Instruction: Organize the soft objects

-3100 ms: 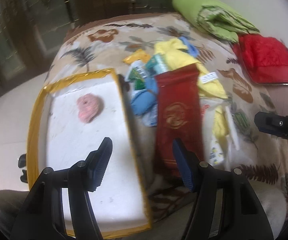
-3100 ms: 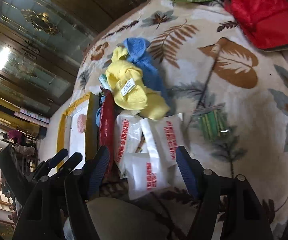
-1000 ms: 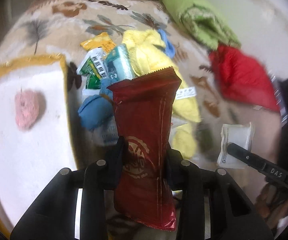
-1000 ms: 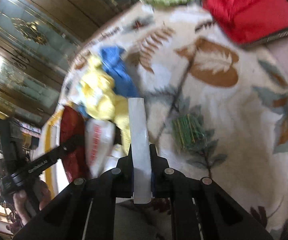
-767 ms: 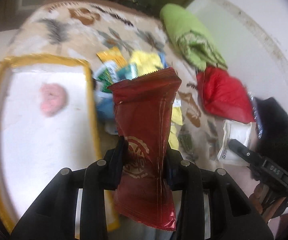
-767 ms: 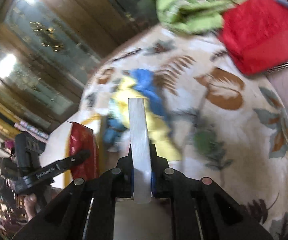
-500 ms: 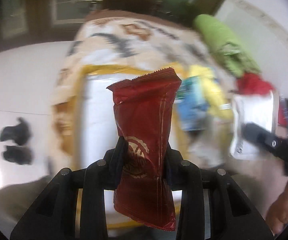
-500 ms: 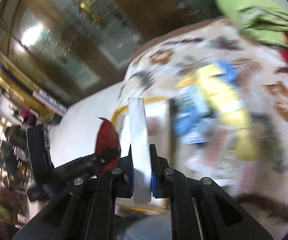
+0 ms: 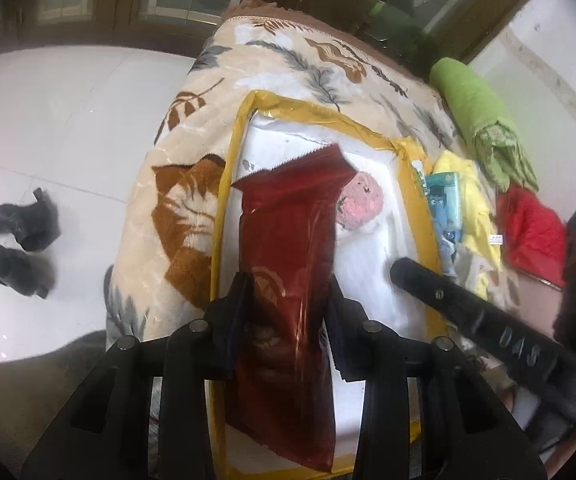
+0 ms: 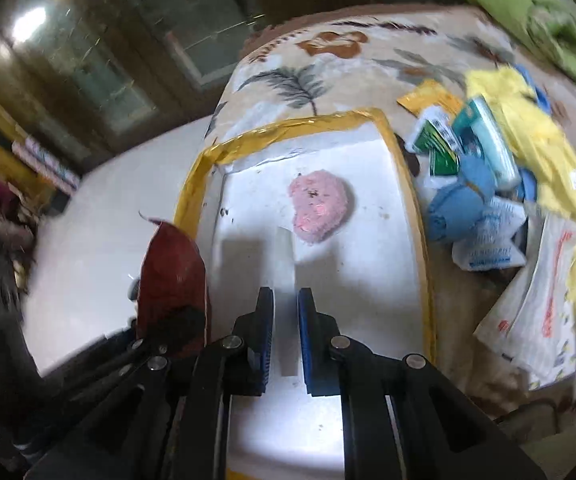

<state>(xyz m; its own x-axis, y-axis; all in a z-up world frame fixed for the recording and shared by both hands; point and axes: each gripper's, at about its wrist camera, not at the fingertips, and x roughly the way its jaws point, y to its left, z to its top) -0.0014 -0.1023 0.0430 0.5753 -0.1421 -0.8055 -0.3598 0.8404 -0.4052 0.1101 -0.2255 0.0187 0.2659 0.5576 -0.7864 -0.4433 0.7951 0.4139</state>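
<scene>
My left gripper (image 9: 288, 284) is shut on a dark red snack packet (image 9: 288, 220) and holds it upright over the white tray with a yellow rim (image 9: 223, 184). A pink fluffy lump (image 9: 362, 204) lies in the tray beyond the packet. My right gripper (image 10: 285, 300) is shut on a thin white packet (image 10: 285, 256), seen edge-on between the blue pads, also above the tray (image 10: 412, 200) and just short of the pink lump (image 10: 320, 208). The red packet (image 10: 171, 276) shows at the left of the right wrist view.
Right of the tray lies a pile: yellow cloth (image 10: 528, 136), blue cloth (image 10: 460, 200), small packets and white sachets (image 10: 540, 308). A green bundle (image 9: 476, 112) and a red cushion (image 9: 532, 228) sit farther back. The bed edge drops to a white floor with black shoes (image 9: 19, 240).
Both grippers have swung left from the pile to above the tray, each still carrying its packet. The tray and the pink lump now fill the middle of both views.
</scene>
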